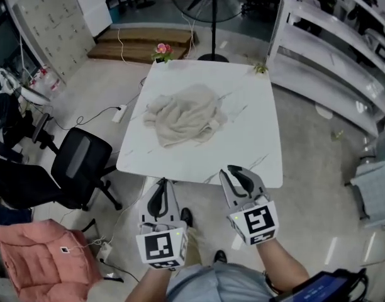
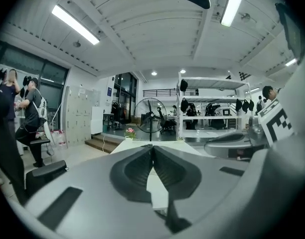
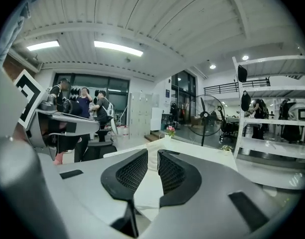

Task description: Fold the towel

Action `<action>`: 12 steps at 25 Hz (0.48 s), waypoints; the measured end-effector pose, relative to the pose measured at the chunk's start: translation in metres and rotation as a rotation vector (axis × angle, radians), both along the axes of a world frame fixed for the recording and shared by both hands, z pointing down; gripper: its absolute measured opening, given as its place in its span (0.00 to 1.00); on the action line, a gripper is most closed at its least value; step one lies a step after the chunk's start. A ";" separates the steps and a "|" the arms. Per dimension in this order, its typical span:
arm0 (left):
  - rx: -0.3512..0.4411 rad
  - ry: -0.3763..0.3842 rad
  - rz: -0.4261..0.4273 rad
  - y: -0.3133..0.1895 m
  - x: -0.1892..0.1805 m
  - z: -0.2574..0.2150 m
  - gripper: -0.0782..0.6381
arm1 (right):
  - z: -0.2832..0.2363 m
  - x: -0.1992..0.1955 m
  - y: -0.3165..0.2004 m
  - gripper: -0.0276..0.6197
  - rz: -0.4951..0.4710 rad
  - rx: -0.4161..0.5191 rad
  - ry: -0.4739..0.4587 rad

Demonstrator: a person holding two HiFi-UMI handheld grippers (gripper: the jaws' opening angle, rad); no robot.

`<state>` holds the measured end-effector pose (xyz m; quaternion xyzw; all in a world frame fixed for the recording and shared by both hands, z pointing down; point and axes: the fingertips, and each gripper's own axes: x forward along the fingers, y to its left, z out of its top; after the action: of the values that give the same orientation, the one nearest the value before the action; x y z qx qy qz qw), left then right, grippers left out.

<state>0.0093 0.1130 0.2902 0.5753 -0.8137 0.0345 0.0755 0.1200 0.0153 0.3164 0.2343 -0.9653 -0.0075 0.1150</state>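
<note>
In the head view, a crumpled beige towel [image 1: 185,115] is seen lying unfolded on the far-left part of a white table [image 1: 255,137]; the left gripper [image 1: 161,190] and the right gripper [image 1: 235,176] are held side by side at the table's near edge, well apart from the towel. In the left gripper view, the jaws are pressed together with nothing gripped; a standing fan [image 2: 149,114] is seen beyond the table. In the right gripper view, the jaws are parted by a narrow gap and nothing is held between them; a potted flower [image 3: 168,131] is seen at the table's far edge.
</note>
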 end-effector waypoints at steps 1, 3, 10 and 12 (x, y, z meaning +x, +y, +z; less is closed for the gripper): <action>-0.004 0.003 0.010 -0.011 -0.012 0.004 0.12 | 0.004 -0.010 -0.011 0.16 0.011 -0.005 0.012; -0.015 0.014 0.033 -0.032 -0.036 0.009 0.12 | 0.011 -0.030 -0.034 0.16 0.039 -0.016 0.031; -0.016 0.044 0.105 -0.092 -0.109 0.002 0.12 | 0.010 -0.084 -0.108 0.16 0.155 -0.027 0.059; 0.005 0.040 0.120 -0.106 -0.126 -0.008 0.12 | 0.002 -0.098 -0.124 0.16 0.178 -0.011 0.055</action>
<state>-0.1168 0.0067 0.2826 0.6238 -0.7762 0.0254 0.0881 0.0223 -0.1091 0.3180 0.3180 -0.9372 0.0014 0.1431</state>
